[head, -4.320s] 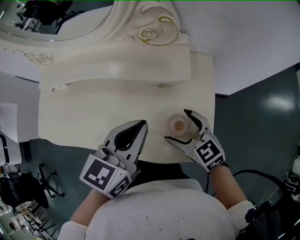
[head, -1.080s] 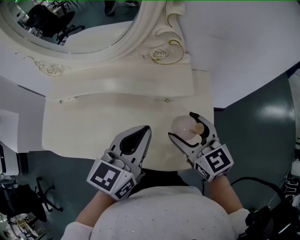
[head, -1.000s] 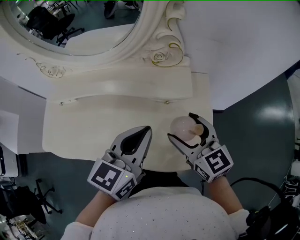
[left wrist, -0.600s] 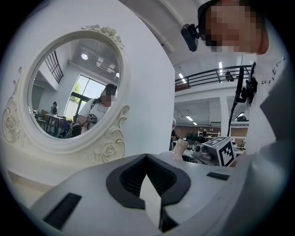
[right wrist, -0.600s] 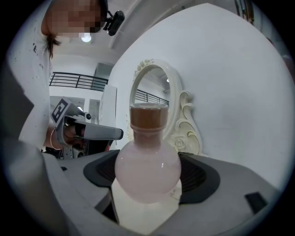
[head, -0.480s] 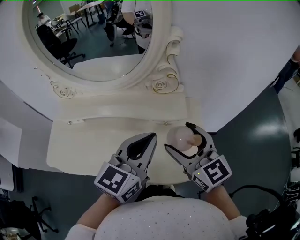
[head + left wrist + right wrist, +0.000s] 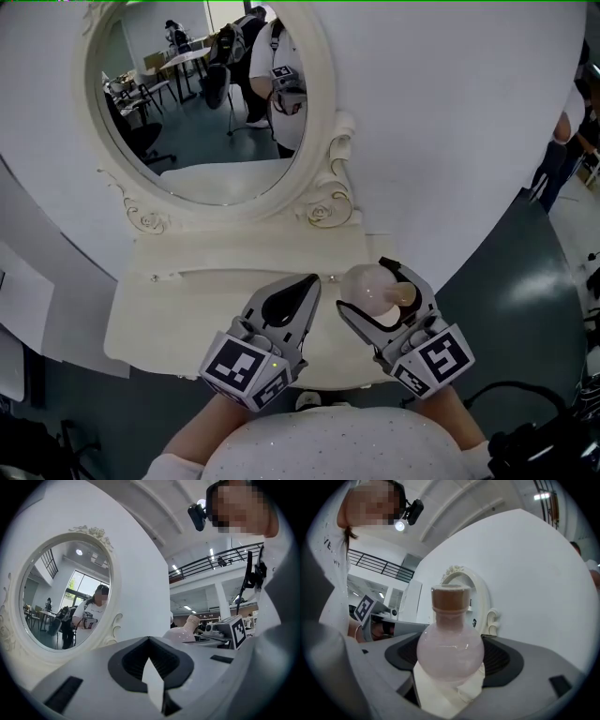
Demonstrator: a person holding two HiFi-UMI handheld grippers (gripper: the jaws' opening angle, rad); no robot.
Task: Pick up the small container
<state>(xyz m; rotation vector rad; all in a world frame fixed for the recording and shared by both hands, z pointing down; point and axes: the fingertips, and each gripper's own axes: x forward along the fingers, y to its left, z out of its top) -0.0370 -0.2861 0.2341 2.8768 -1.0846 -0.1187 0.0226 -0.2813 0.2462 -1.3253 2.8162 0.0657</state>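
The small container (image 7: pixel 373 285) is a round, pale pink glass flask with a cork stopper. It hangs above the right end of the white dressing table (image 7: pixel 178 314). My right gripper (image 7: pixel 367 289) is shut on its bulb, one jaw on each side. In the right gripper view the small container (image 7: pixel 450 649) stands upright between the jaws, which are spread wide around it. My left gripper (image 7: pixel 310 281) hovers just left of it, shut, tips together and nothing in it. In the left gripper view the small container (image 7: pixel 183 631) shows to the right, beyond the left gripper (image 7: pixel 149 640).
An oval mirror (image 7: pixel 202 103) in a carved white frame stands at the back of the table against a white wall. It reflects a person and office chairs. Dark green floor (image 7: pixel 525 281) lies to the right, where a person (image 7: pixel 565 141) stands at the edge.
Both grippers have risen away from the table top, the right one carrying the flask up with it. The head view has tilted up, bringing the whole mirror into sight.
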